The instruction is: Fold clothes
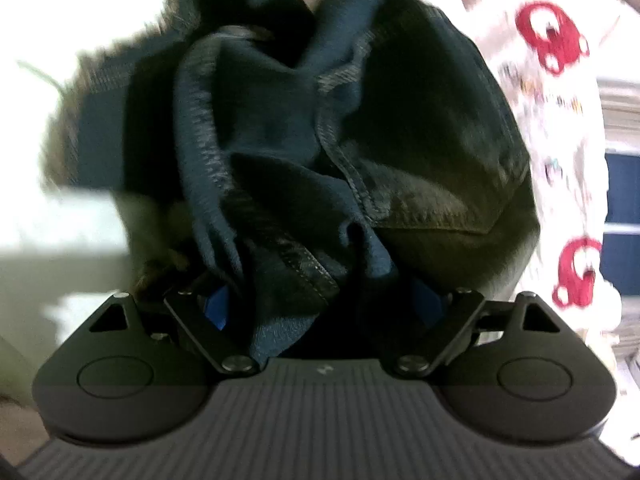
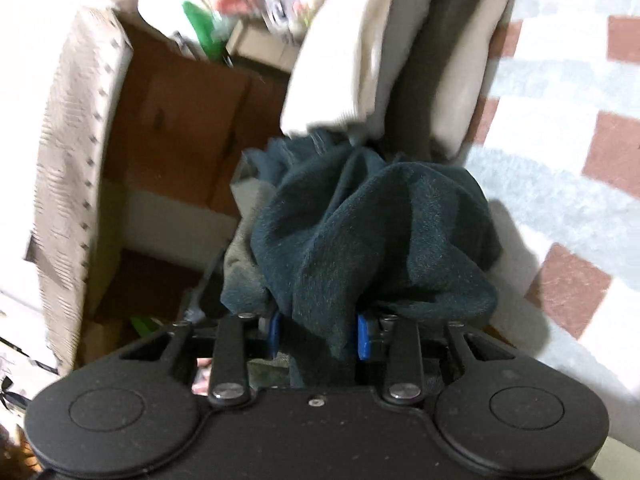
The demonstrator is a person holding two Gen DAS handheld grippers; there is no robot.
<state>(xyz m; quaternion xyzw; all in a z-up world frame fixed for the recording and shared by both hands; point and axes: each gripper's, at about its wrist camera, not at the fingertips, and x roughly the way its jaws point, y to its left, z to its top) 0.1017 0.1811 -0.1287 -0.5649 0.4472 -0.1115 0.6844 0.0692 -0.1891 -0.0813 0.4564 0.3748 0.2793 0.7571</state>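
Both the left tongs (image 1: pixel 328 300) and right tongs (image 2: pixel 316 332) pinched the bunched dark garment (image 2: pixel 360 240), which, seemingly airborne, could slip loose if either grip slackened.

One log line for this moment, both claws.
left claw: shut on dark garment | right claw: shut on dark garment | garment bunched, unfolded

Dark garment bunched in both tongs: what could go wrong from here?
1. The dark garment is gathered in thick wads between the blue pads of the right tongs, so layers may slip unevenly.
2. In the left tongs, seams and hems are twisted together, so it may not open flat for a fold.
3. The open cardboard box sits beside the hanging cloth, which may snag or drop inside.
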